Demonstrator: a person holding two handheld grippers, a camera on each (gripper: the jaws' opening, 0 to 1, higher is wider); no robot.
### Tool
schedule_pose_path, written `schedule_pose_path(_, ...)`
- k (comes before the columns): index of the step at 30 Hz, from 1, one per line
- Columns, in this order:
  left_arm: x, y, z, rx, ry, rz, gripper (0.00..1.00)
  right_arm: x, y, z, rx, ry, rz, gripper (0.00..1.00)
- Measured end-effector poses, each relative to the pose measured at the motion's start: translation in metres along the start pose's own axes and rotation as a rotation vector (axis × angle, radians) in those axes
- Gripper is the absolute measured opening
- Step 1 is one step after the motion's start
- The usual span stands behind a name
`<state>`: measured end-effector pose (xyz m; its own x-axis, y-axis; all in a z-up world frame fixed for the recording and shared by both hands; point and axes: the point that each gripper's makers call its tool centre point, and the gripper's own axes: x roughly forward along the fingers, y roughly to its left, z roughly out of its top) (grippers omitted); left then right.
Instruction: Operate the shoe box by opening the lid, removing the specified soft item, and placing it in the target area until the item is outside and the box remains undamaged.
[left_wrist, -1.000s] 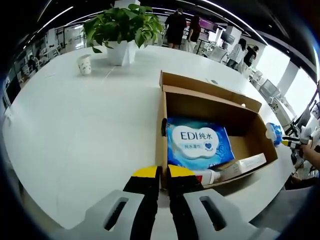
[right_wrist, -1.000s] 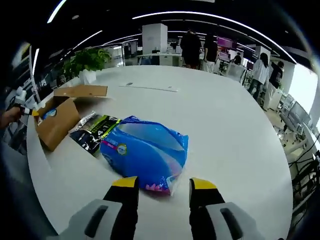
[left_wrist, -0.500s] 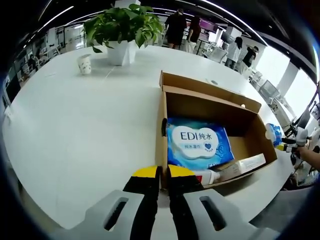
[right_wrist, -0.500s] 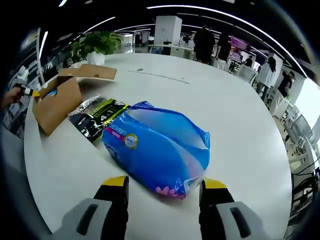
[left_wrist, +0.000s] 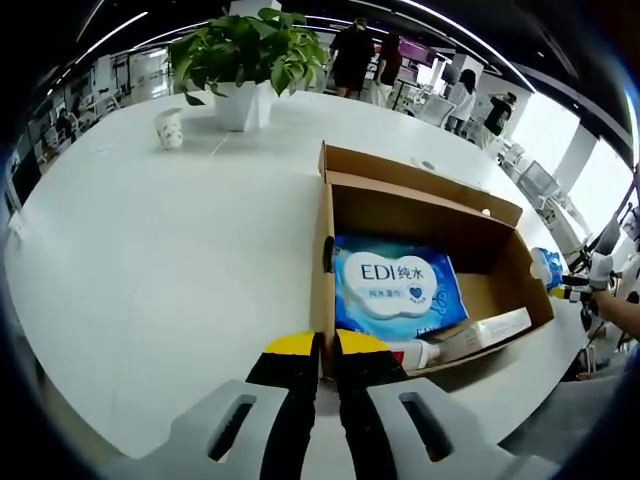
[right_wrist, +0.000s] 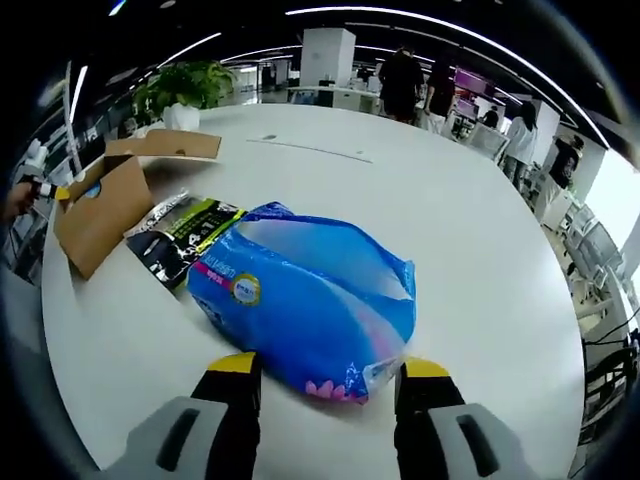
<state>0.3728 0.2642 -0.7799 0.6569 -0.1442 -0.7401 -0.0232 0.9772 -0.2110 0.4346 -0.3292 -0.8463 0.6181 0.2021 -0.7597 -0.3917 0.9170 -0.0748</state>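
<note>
Now, box: the open box (left_wrist: 420, 240) lies on the table, lid folded back on its far side; seen from the right gripper view (right_wrist: 95, 210) it sits well to the left of the pouch.
Pouch: the blue pouch (right_wrist: 305, 300) lies on the table outside the box, its near end between the right gripper's jaws.
Right gripper (right_wrist: 325, 375): jaws wide, one on each side of the pouch's near end; contact cannot be told.
Left gripper (left_wrist: 325, 350): jaws nearly together, gripping nothing, tips at the box's near corner.
Box contents: a wipes pack (left_wrist: 395, 285) on the floor, a white tube (left_wrist: 480, 335) along the near wall.
Beside box: a dark packet (right_wrist: 180, 235) lies between box and pouch.
Table (left_wrist: 170, 250): white, round-edged.
Beyond box: a potted plant (left_wrist: 245, 60) and a paper cup (left_wrist: 170, 128).
Room: open office with ceiling light strips; people (right_wrist: 405, 85) stand past the table.
</note>
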Motion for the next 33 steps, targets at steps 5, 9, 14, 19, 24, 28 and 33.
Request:
schedule_pose_path(5, -0.0001, -0.0001, 0.0000, 0.001, 0.000, 0.001, 0.04, 0.0005, -0.0019, 0.0015, 0.006, 0.000, -0.004, 0.51)
schedule_pose_path(9, -0.0001, -0.0002, 0.0000, 0.002, 0.000, 0.002, 0.04, 0.0025, -0.0024, 0.0014, 0.011, 0.002, -0.007, 0.51)
schedule_pose_path(14, -0.0004, -0.0009, -0.0001, 0.002, 0.000, 0.002, 0.04, 0.0035, -0.0027, 0.0031, 0.015, 0.000, -0.010, 0.50)
schedule_pose_path(19, -0.0001, -0.0003, 0.0002, 0.000, 0.000, 0.000, 0.04, 0.0039, -0.0053, 0.0032, 0.010, 0.006, -0.014, 0.50)
schedule_pose_path(24, 0.0003, 0.0003, 0.0004, -0.002, -0.001, -0.001, 0.04, 0.0034, -0.0069, 0.0038, 0.005, 0.012, -0.016, 0.50)
schedule_pose_path(28, 0.0006, 0.0008, 0.0005, -0.004, -0.002, -0.003, 0.04, 0.0034, -0.0069, 0.0029, 0.005, 0.015, -0.015, 0.49)
schedule_pose_path(33, 0.0011, 0.0012, 0.0006, -0.002, 0.000, -0.002, 0.04, 0.0016, -0.0060, 0.0031, 0.009, 0.010, -0.014, 0.49)
